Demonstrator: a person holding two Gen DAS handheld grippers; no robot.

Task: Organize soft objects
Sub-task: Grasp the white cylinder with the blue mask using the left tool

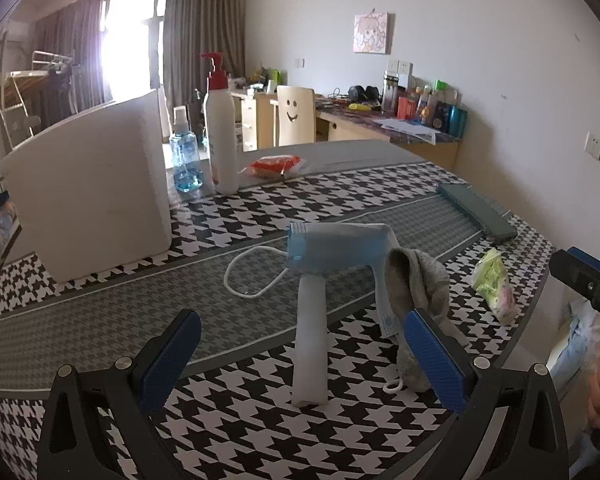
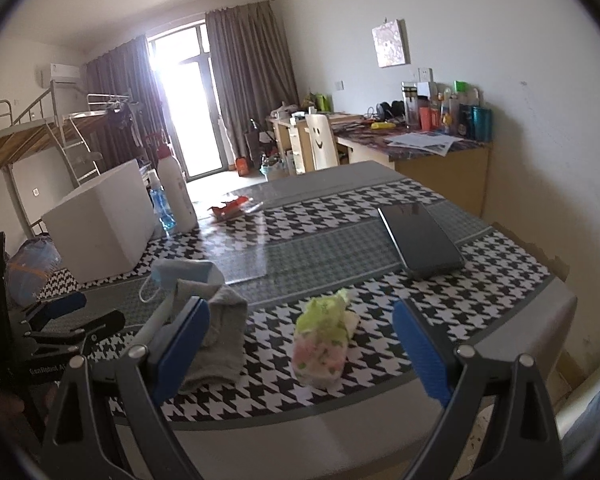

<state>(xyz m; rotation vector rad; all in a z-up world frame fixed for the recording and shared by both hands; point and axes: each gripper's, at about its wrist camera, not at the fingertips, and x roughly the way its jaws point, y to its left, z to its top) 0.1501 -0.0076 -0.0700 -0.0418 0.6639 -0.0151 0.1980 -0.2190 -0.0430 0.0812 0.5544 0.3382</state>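
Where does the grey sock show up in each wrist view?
Left wrist: grey sock right of centre, behind the left gripper's right finger, beside the blue face mask.
Right wrist: grey sock lower left, behind the right gripper's left finger.
Shared landmark: white box.

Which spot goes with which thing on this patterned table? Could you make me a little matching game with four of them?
Things:
1. face mask
2. grey sock
3. green and pink cloth bundle
4. pump bottle

Places:
A. between the open fingers of the right gripper
B. standing upright beside the blue spray bottle
C. draped over the top of a white tube
D. lying against the mask's hanging end, by a finger of the left gripper

Pairs: 1-C, 2-D, 3-A, 4-B
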